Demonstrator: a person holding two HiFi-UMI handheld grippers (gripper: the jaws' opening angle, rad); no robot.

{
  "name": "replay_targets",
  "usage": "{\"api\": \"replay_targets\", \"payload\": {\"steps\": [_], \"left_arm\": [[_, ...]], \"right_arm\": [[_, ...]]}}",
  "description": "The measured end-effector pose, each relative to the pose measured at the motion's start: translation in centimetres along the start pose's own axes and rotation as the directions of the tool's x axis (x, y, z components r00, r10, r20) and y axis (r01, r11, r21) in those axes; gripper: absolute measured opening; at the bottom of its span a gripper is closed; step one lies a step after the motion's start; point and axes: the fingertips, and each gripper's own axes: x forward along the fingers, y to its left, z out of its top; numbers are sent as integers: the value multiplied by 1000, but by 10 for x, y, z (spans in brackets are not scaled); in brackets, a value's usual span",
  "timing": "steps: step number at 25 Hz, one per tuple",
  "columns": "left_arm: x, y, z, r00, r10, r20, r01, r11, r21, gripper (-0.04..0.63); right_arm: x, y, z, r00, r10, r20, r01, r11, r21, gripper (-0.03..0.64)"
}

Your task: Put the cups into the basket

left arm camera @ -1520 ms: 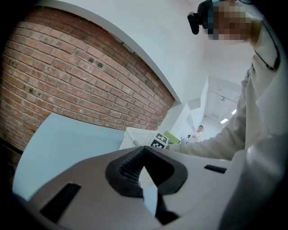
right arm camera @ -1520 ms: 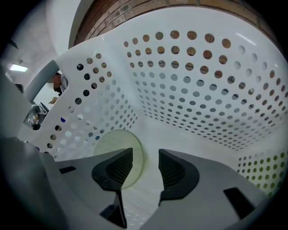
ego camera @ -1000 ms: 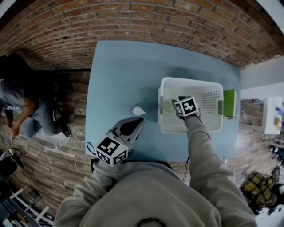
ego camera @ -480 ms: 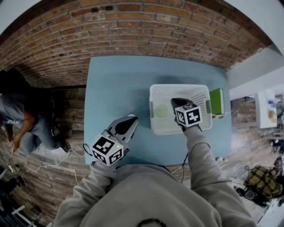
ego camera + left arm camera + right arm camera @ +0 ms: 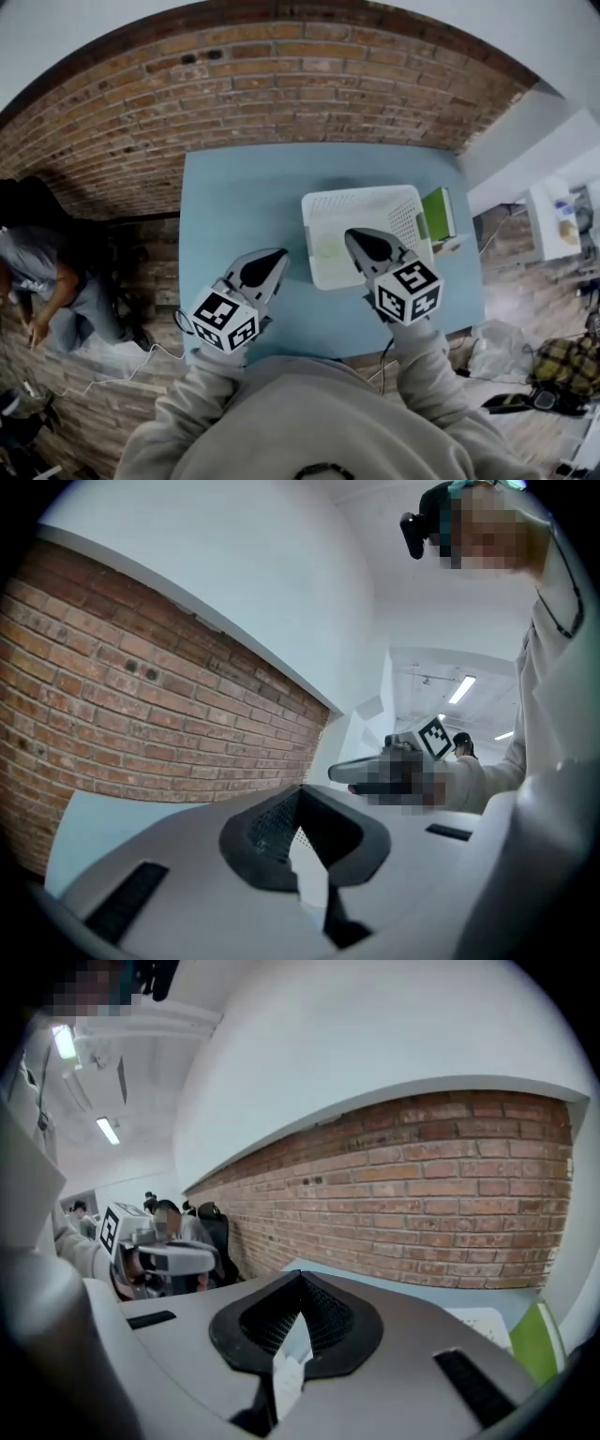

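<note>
A white slotted basket (image 5: 361,194) stands on the blue table (image 5: 234,197), right of centre. Inside it lies a pale green cup (image 5: 328,248), near the left wall. My right gripper (image 5: 352,236) hangs high over the basket's front, and its jaws are shut on nothing (image 5: 300,1279). To the left of the basket my left gripper (image 5: 275,255) is raised above the table. Its jaws meet at the tip with nothing held (image 5: 300,794). Both grippers point roughly level toward the brick wall. No cup shows on the bare table; the left gripper hides the spot below it.
A green box (image 5: 436,214) stands against the basket's right side. The brick wall (image 5: 281,84) runs along the table's far edge. A person (image 5: 37,272) crouches on the floor at the far left, and cables lie there.
The right gripper has lifted out of the basket and its jaws have closed. The left gripper has risen too. The small white cup left of the basket no longer shows.
</note>
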Motion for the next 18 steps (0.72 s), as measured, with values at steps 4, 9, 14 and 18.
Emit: {"api": "replay_targets", "payload": {"steps": [4, 9, 14, 18], "left_arm": [[-1, -15, 21, 999, -23, 31, 22, 999, 27, -5], [0, -36, 37, 996, -78, 47, 74, 995, 73, -5], [5, -37, 53, 994, -84, 65, 78, 993, 92, -5], [6, -36, 54, 993, -80, 83, 73, 993, 92, -5]], "right_arm": [[-25, 26, 29, 992, 31, 119, -36, 998, 45, 12], [-42, 50, 45, 982, 53, 182, -60, 998, 32, 12], [-43, 50, 48, 981, 46, 188, -54, 998, 36, 11], [-41, 50, 44, 982, 54, 180, -64, 997, 49, 11]]}}
